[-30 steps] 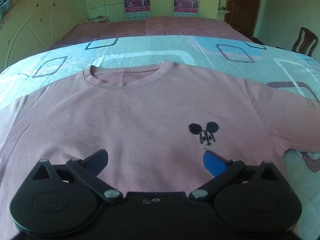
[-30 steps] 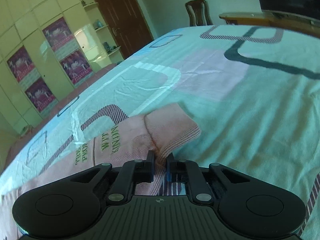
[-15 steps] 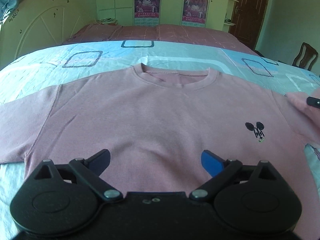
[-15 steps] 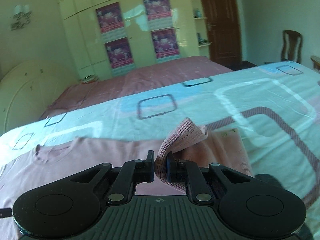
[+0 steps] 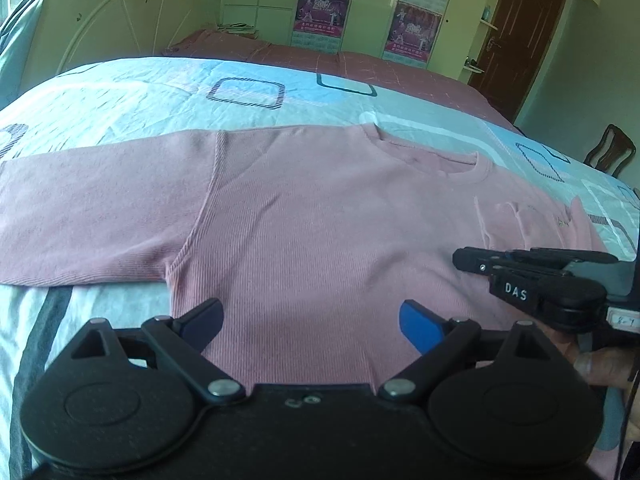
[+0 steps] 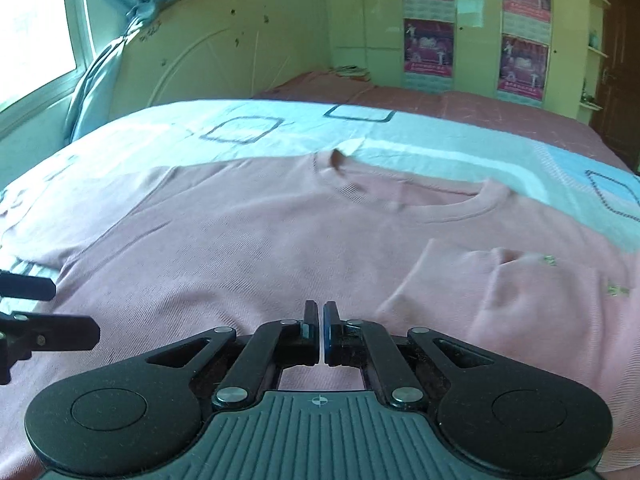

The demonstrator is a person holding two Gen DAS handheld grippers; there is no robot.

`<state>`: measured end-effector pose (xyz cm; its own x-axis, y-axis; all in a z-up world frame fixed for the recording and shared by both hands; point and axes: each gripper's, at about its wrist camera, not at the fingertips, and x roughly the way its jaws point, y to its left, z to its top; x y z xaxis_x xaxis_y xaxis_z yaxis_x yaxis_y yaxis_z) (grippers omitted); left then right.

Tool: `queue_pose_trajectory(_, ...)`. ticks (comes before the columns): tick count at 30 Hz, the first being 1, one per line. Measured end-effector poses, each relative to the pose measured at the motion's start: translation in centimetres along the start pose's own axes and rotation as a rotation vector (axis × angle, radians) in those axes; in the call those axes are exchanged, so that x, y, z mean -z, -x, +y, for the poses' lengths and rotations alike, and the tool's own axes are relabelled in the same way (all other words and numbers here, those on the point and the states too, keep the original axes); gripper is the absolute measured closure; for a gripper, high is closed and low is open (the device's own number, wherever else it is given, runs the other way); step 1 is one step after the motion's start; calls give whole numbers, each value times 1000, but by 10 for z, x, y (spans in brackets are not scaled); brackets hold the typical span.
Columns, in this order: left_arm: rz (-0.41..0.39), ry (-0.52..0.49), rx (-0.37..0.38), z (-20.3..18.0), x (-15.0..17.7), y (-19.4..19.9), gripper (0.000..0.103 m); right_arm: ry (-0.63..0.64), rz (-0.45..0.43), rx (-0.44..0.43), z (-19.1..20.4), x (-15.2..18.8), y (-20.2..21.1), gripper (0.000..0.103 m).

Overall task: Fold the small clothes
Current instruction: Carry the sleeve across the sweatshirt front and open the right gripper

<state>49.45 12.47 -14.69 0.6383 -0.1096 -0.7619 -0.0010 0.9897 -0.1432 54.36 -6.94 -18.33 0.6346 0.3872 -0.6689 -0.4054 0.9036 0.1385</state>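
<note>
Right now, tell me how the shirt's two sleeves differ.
The sleeve on the left of the left wrist view lies spread flat, straight out from the body onto the bedspread; the sleeve on the right is folded in over the chest. The spread one shows plain fabric; the folded one shows small green stitching. Both are the same pink ribbed knit, and neither is held by a claw.

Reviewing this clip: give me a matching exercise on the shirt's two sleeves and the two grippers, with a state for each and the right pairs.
Things:
1. left gripper
2. right gripper
3. sleeve with green lettering
4. plain sleeve

States:
A. folded in over the shirt body
B. spread flat on the bedspread
C. jaws wide apart
D. jaws shut, nothing between them

Pairs: 1-C, 2-D, 3-A, 4-B
</note>
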Motion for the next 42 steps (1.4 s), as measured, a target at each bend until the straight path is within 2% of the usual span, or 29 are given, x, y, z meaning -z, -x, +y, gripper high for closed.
queue_pose_trajectory(2,-7,8,48,1,-3,0,13,-26,-59,32,1,1,8,101)
queue_pose_trajectory(4,-13,7,118,-8,-7,-4,19,-60,-78,81,-13,4,20,101)
queue_pose_trajectory(6,-12,-8,191,-27,-12,-15,28,-112,-86,136,-33,11,37,101)
queue_pose_trajectory(10,18,-44,302,-76,-22,-51,34,-243,-79,283,-89,25,68,101)
queue_pose_trajectory(13,53,-51,351,-105,-29,-83,38,-322,-81,349,-127,38,92,101)
queue_pose_trajectory(15,83,-46,351,-119,-34,-102,51,-361,-88,383,-148,47,110,101)
queue_pose_trajectory(19,109,17,409,-137,-43,-131,63,-425,-93,441,-179,66,139,101)
queue_pose_trajectory(20,108,26,418,-141,-44,-135,75,-442,-91,449,-185,71,143,101)
queue_pose_trajectory(21,100,36,419,-143,-45,-138,98,-460,-88,456,-192,75,149,101)
queue_pose_trajectory(24,3,73,394,-136,-52,-119,98,-492,-80,439,-202,82,155,99)
queue_pose_trajectory(25,-36,73,388,-131,-55,-109,98,-495,-82,435,-203,84,158,82)
queue_pose_trajectory(26,-70,68,370,-125,-57,-98,98,-492,-87,435,-202,84,158,46)
queue_pose_trajectory(27,-100,62,345,-117,-59,-88,98,-483,-102,432,-199,85,159,31)
queue_pose_trajectory(28,-117,69,329,-107,-61,-79,98,-469,-112,410,-196,84,160,26)
queue_pose_trajectory(33,-117,117,242,-57,-55,-59,98,-387,-83,339,-176,79,139,26)
queue_pose_trajectory(34,-107,124,232,-51,-52,-60,98,-368,-73,335,-172,78,135,29)
queue_pose_trajectory(35,-101,129,223,-46,-50,-61,98,-345,-54,331,-169,77,131,40)
queue_pose_trajectory(38,-97,141,210,-37,-43,-60,98,-298,-9,373,-166,78,117,52)
queue_pose_trajectory(42,-112,132,197,-36,-36,-60,98,-280,26,405,-173,80,114,53)
